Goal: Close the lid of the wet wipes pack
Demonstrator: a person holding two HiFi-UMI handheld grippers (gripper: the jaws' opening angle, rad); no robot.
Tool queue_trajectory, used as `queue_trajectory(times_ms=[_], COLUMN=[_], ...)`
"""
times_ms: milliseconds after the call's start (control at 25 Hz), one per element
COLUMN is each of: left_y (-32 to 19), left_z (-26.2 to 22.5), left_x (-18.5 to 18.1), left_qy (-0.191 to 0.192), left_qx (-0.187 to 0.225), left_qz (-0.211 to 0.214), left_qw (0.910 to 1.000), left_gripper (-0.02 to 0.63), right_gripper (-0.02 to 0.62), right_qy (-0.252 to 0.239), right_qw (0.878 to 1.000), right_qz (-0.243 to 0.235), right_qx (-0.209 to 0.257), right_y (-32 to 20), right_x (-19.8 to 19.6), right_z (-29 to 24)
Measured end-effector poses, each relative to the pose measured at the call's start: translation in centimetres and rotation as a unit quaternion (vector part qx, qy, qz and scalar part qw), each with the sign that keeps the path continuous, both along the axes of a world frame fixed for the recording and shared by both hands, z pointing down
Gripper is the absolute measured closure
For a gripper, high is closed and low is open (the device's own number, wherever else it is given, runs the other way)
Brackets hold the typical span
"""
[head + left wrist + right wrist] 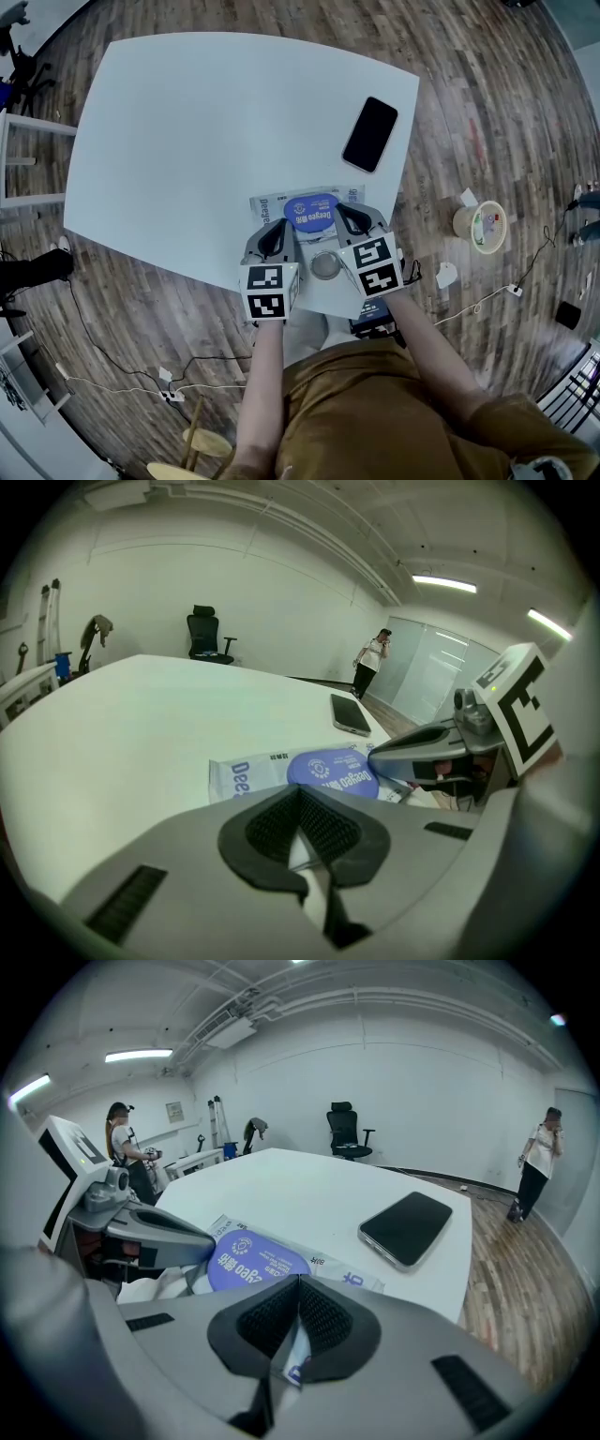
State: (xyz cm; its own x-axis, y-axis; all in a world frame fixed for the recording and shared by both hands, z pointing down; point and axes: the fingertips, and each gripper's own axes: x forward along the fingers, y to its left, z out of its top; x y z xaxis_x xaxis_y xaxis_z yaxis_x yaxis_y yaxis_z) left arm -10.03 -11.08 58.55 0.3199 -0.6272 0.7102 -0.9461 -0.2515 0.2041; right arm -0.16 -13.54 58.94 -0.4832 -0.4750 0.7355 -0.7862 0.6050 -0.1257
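The wet wipes pack [270, 202] [242, 776] [349, 1281] lies flat by the near edge of the white table [206, 131]. Its blue oval lid [312, 213] [334, 771] [251, 1262] rests flat on the pack's far half, with print upside down relative to the pack's. Crumpled white wipe material [161, 1284] shows just nearer than the lid. My left gripper [275, 231] [300, 795] is shut over the pack's left part, pads meeting. My right gripper [349, 216] [300, 1284] is shut over its right part. Nothing shows pinched between either pair of tips.
A black phone [370, 133] [352, 714] [408, 1227] lies face up on the table beyond and to the right of the pack. A paper bowl [480, 226] and cables sit on the wooden floor. People [374, 663] [538, 1162] stand far off, and an office chair [347, 1131] is by the wall.
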Motion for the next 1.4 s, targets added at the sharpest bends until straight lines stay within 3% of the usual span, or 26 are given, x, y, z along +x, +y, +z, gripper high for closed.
queue_trajectory(times_ms=[200, 360, 960, 1400], left_y=[-0.5, -0.3, 1.6, 2.3], left_z=[-1.9, -2.8, -7.5, -11.3], left_x=[0.2, 0.4, 0.7, -0.1], left_qy=[-0.001, -0.001, -0.001, 0.015], left_qx=[0.028, 0.038, 0.094, 0.129], left_qz=[0.003, 0.009, 0.016, -0.003], left_qw=[0.9996, 0.9992, 0.9955, 0.9915], left_gripper=[0.612, 0.612, 0.612, 0.612], right_gripper=[0.587, 0.586, 0.586, 0.586], right_qy=[0.022, 0.042, 0.017, -0.010], right_qw=[0.999, 0.998, 0.999, 0.995], right_qz=[-0.043, -0.047, -0.006, 0.023], right_qx=[-0.011, 0.007, 0.050, 0.096], right_y=[0.1, 0.5, 2.9, 3.1], right_x=[-0.1, 0.6, 2.4, 2.7], right_z=[-0.3, -1.2, -4.9, -9.1])
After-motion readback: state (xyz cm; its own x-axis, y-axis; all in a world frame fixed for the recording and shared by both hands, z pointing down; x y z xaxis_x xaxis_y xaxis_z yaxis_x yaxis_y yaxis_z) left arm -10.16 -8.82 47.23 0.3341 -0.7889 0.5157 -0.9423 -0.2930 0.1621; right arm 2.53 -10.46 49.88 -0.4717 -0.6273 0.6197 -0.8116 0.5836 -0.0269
